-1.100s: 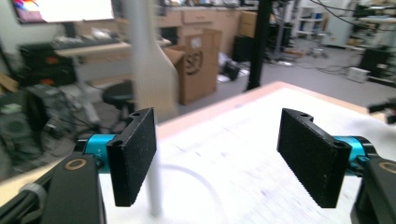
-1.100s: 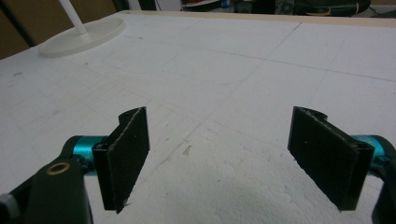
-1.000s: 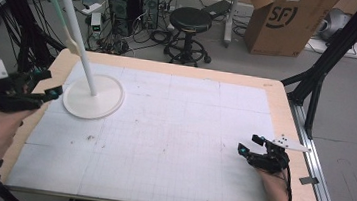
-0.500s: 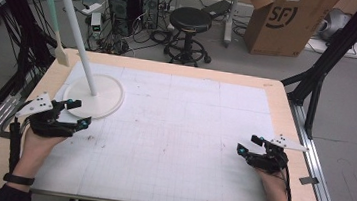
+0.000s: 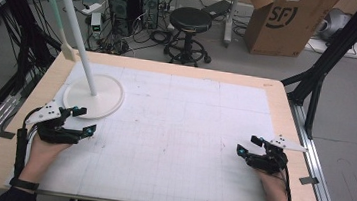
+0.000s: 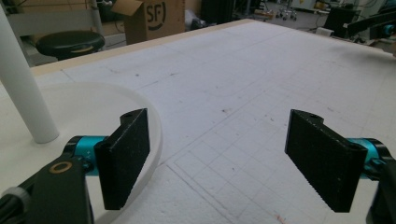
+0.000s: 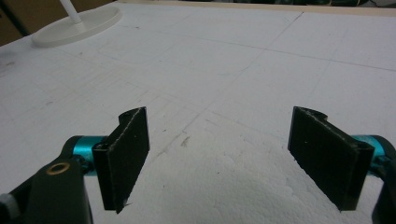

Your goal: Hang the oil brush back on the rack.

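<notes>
High view: nothing is held. The stand sits upright on the far left part of the table, its pole leaning up to a rack at the top. A pale green utensil hangs from that rack, so going by how things lie, the hanging looks finished, or nothing has been taken down yet. I can't tell which. No loose items lie on the table, so little seems left here beyond a fresh reach.

Your left gripper lies low at the near left, just beside the stand's round base but apart from it, pointing right and a bit away from you. Your left hand is behind it with the forearm coming straight in. Your right gripper lies near the right edge, pointing left toward the middle, well apart from the stand.

Left gripper view: the left gripper has its jaws spread wide. They've just been opening, with nothing between them, just bare table. The base of the stand is close at the left, behind one pad and not touching it. The gripper is held about level, close over the surface.

Right gripper view: the right gripper also has its jaws spread wide and empty, low over the table. The stand is far off at the upper left.
</notes>
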